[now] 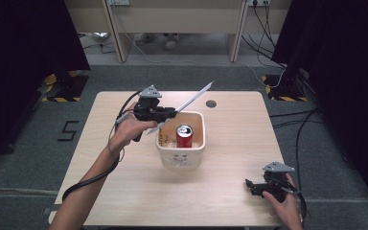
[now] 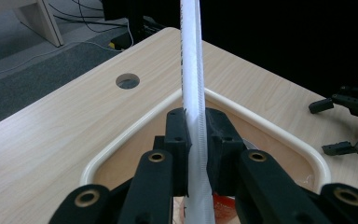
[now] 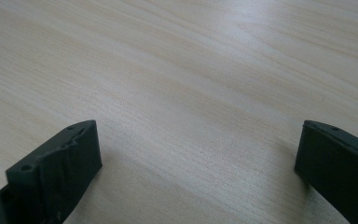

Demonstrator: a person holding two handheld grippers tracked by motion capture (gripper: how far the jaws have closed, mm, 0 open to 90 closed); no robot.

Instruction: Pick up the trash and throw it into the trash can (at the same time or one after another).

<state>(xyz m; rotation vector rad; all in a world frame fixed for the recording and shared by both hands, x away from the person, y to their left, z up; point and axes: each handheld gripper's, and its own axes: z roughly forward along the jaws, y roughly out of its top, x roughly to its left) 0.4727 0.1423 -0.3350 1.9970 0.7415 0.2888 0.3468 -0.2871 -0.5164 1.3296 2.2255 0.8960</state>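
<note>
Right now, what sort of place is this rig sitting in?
Likely a lab recording bay: black curtains flank a lone wooden table, hazard-striped stand feet sit on grey carpet, and cables trail across the floor.

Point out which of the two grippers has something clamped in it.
The left gripper, over the tub: its jaws pinch a white strip. The right gripper is open.

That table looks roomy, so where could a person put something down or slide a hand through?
The table is bare between the tub and the near edge, along its left side, and right of the tub up to the small hole. It is crowded over the tub, where the left gripper holds a white strip above a red can.
</note>
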